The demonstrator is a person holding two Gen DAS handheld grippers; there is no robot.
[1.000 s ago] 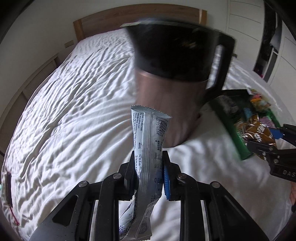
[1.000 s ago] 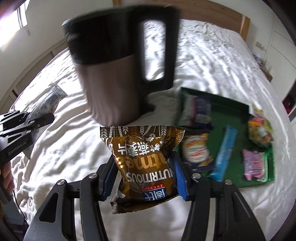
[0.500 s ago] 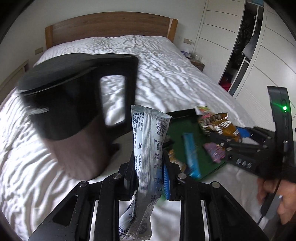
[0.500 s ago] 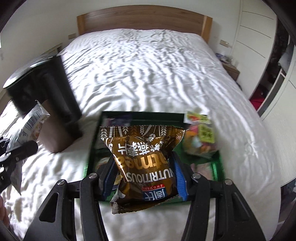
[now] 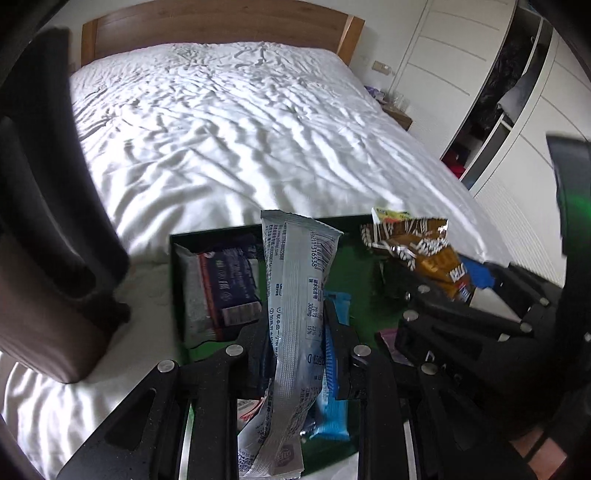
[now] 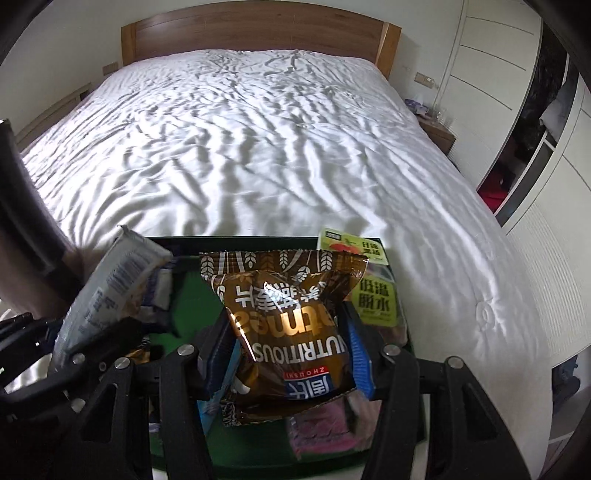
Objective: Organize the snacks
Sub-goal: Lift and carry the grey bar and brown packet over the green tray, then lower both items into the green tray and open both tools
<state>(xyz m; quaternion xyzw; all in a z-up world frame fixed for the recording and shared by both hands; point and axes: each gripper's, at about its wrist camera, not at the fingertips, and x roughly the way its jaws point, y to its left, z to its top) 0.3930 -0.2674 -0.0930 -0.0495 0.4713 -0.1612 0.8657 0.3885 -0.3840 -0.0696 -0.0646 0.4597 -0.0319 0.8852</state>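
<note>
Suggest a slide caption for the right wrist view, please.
Right gripper holds a brown snack bag above the green tray.

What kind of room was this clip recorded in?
A bedroom, almost certainly. A large bed with a rumpled white cover fills both views, a wooden headboard stands against the far wall, and white wardrobe doors line the right side. The green snack tray sits on the bed.

Bright daylight from the left, rippled shadows on white bedsheet [image 6: 258, 147], fisheye-bent dark edges, blurred foreground
</note>
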